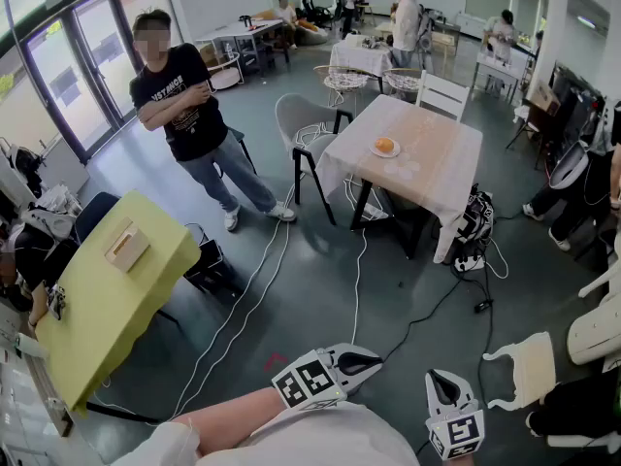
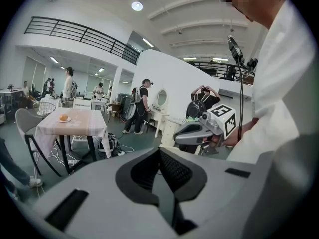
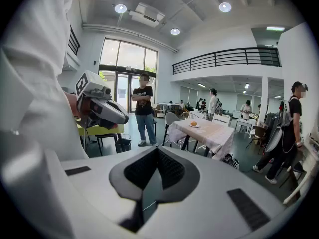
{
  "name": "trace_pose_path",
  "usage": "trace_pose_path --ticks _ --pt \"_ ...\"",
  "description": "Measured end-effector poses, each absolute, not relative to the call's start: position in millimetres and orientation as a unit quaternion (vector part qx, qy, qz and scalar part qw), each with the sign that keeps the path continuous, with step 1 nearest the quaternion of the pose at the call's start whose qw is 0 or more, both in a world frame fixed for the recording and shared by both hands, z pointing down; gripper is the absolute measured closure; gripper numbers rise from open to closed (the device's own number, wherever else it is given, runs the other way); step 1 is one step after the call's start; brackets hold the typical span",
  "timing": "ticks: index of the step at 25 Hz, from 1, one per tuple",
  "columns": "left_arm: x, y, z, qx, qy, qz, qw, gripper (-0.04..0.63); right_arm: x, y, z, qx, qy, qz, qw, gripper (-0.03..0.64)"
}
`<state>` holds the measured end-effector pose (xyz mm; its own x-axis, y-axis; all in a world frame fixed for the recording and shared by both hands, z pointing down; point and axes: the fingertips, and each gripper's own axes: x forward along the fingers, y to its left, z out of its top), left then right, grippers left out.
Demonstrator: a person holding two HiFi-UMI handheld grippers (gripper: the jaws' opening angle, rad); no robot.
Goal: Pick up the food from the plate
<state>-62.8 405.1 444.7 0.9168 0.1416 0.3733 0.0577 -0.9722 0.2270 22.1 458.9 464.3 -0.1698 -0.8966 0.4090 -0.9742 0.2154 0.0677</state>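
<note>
An orange piece of food [image 1: 385, 145] lies on a small white plate [image 1: 375, 151] on a table under a pale cloth [image 1: 427, 163], several steps away across the floor. Both grippers are low and close to my body, far from the table. My left gripper [image 1: 373, 362] and right gripper [image 1: 438, 379] are both shut with nothing between their fingers. In the left gripper view the food [image 2: 63, 117] shows far off at the left, beyond the left gripper [image 2: 160, 179]. In the right gripper view the food [image 3: 194, 124] is ahead, past the right gripper [image 3: 152, 182].
A person in a black T-shirt [image 1: 182, 100] stands with arms crossed on the left. A yellow-green table [image 1: 102, 309] carries a wooden box [image 1: 127, 246]. A grey chair [image 1: 303, 122] stands by the clothed table, with white cables [image 1: 254, 284] on the floor and a white chair [image 1: 527, 369] at the right.
</note>
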Motion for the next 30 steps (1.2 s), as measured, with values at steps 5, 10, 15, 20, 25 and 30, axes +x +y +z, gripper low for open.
trace_pose_path --ticks 5,10,15,20,25,30 --pt "-56.8 403.3 447.4 0.973 0.047 0.199 0.103 0.588 27.4 456.2 467.0 0.614 -0.761 0.104 0.180 0.605" --pt "-44.4 405.7 448.3 0.973 0.043 0.202 0.102 0.588 39.5 461.9 467.7 0.611 -0.764 0.108 0.178 0.604" --pt "-34.6 411.1 448.0 0.973 0.031 0.202 0.108 0.588 53.8 471.1 476.5 0.602 -0.768 0.123 0.184 0.604" --pt "-27.6 398.2 452.9 0.973 0.017 0.200 0.118 0.588 63.9 451.8 489.1 0.583 -0.778 0.134 0.190 0.603" --pt "-13.8 347.3 463.1 0.973 0.008 0.199 0.119 0.586 74.4 400.2 493.3 0.581 -0.783 0.132 0.178 0.593" --pt "23.9 273.6 462.4 0.975 0.045 0.179 0.127 0.586 101.3 336.4 492.5 0.604 -0.759 0.149 0.193 0.511"
